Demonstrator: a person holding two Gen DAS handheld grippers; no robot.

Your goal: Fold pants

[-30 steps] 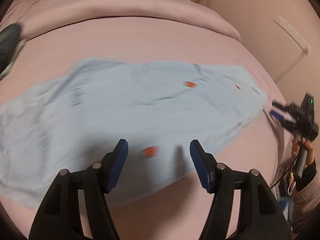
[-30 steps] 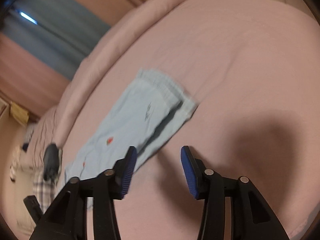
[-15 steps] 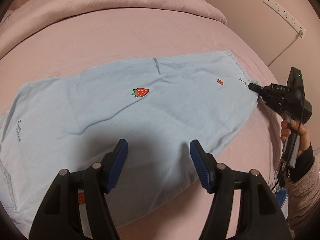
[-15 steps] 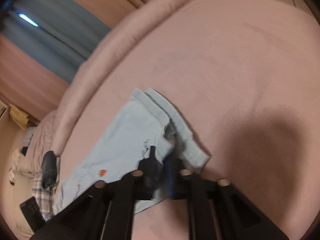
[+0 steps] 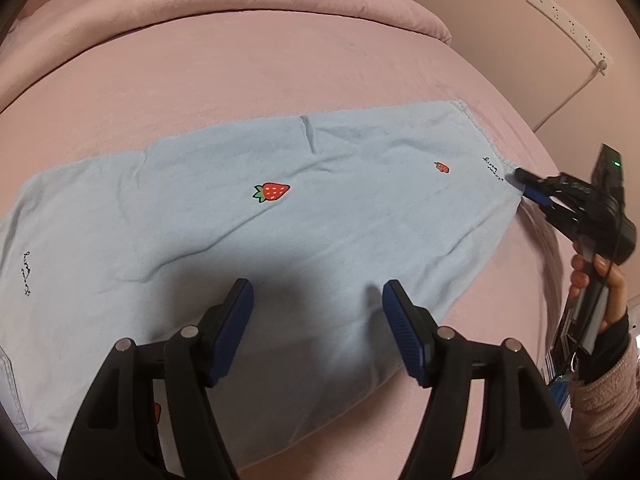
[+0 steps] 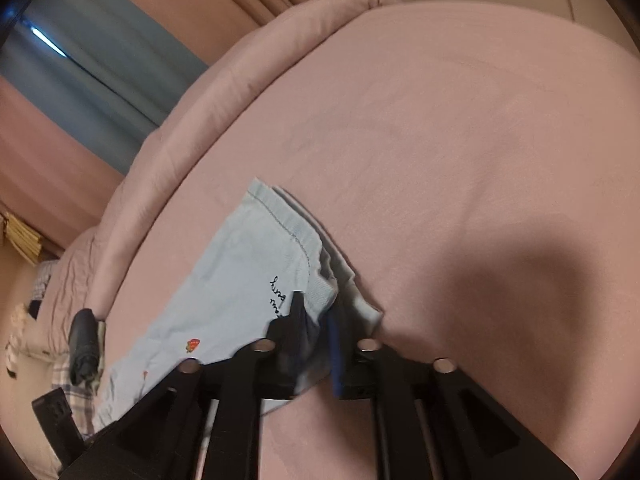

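Observation:
Light blue pants [image 5: 320, 220] with strawberry prints lie flat across a pink bed [image 5: 280, 80]. My left gripper [image 5: 317, 286] hovers over their near edge, jaws wide and still opening a little, nothing between them. In the left wrist view my right gripper [image 5: 520, 184] sits at the hem end on the right, held by a hand [image 5: 600, 280]. In the right wrist view the layered hem of the pants [image 6: 224, 292] lies between the fingers of the right gripper [image 6: 316, 308]. Its jaws are opening, with a narrow gap around the cloth.
A rolled pink duvet [image 5: 240, 8] runs along the far side of the bed. A white power strip [image 5: 568, 20] with a cord hangs on the wall at right. Curtains [image 6: 80, 60] and a dark object [image 6: 84, 344] on plaid cloth are past the bed's left end.
My left gripper slid along the pants towards the hem end. My right gripper moved up to the hem, closed on it, and its jaws have now parted again.

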